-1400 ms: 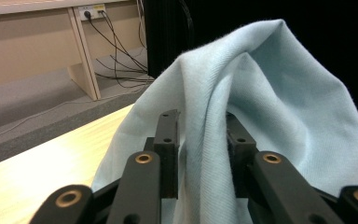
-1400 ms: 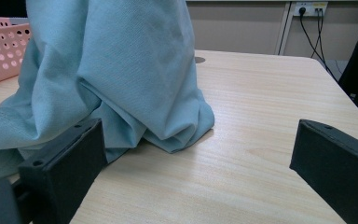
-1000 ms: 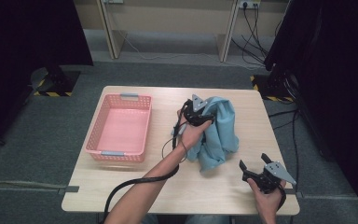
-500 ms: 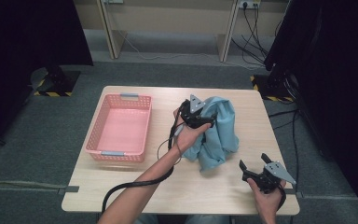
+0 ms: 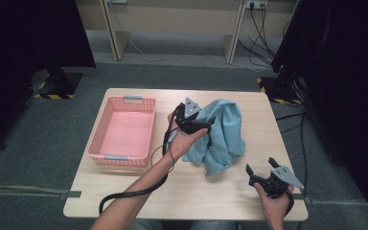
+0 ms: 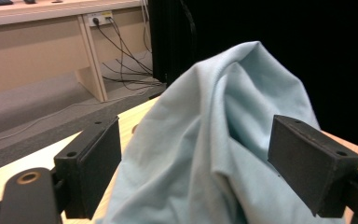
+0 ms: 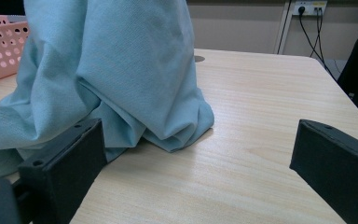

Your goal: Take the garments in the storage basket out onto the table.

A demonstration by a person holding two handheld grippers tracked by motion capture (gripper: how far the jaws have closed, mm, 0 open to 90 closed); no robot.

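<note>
Little is changing: the left gripper point(image 5: 199, 125) is hovering wide open around the cloth point(image 5: 225, 134) at table centre. Right gripper point(image 5: 263, 179) is waiting open, near-right. Basket point(image 5: 124, 129) is sitting empty; grasp still pending.

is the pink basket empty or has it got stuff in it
Empty. In the high view the pink basket shows a bare bottom, while the blue cloth lies bunched on the table beside it.

Basket point(image 5: 124, 129) left on table point(image 5: 182, 191), cloth point(image 5: 225, 136) right of it
</note>
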